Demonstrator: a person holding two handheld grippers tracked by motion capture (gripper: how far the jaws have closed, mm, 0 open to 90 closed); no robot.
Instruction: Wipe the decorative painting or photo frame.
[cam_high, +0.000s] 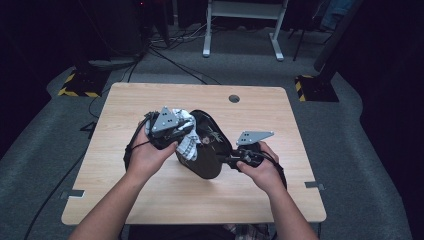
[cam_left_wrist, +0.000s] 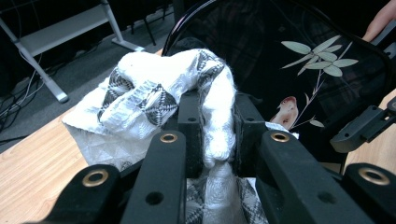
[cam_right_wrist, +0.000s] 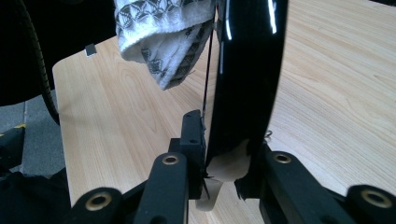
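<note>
**Inspector:** Both tongs were engaged. Left gripper (cam_left_wrist: 217, 135) was pinched on a bunched white patterned cloth (cam_left_wrist: 159, 88), the fabric squeezed between its pads; right gripper (cam_right_wrist: 226, 154) was clamped on the rim of a glossy black tray (cam_right_wrist: 245, 70), which stood tilted on edge above the table (cam_high: 150, 195).

**Clerk:** And the cloth's position against the tray?

**Inspector:** In the high view the cloth (cam_high: 186, 135) lay against the tray's upper left part (cam_high: 210, 145), on its decorated face, where painted leaves and a small bird showed (cam_left_wrist: 287, 109). Whether fabric pressed firmly on the lacquer could not be told.

**Clerk:** Step in hand?

**Inspector:** By judgement, wiping the tray, with the right hand (cam_high: 260, 167) steadying it. The next move would call for drawing the cloth across the face while the rim grip stayed firm; a slick surface could slip.

**Clerk:** Surroundings?

**Inspector:** Light wooden table, a round cable hole (cam_high: 234, 98) near its far edge, grey carpet beneath, a white frame stand (cam_high: 242, 30) beyond, hazard-striped bases (cam_high: 80, 85) at both sides, dark room.
</note>
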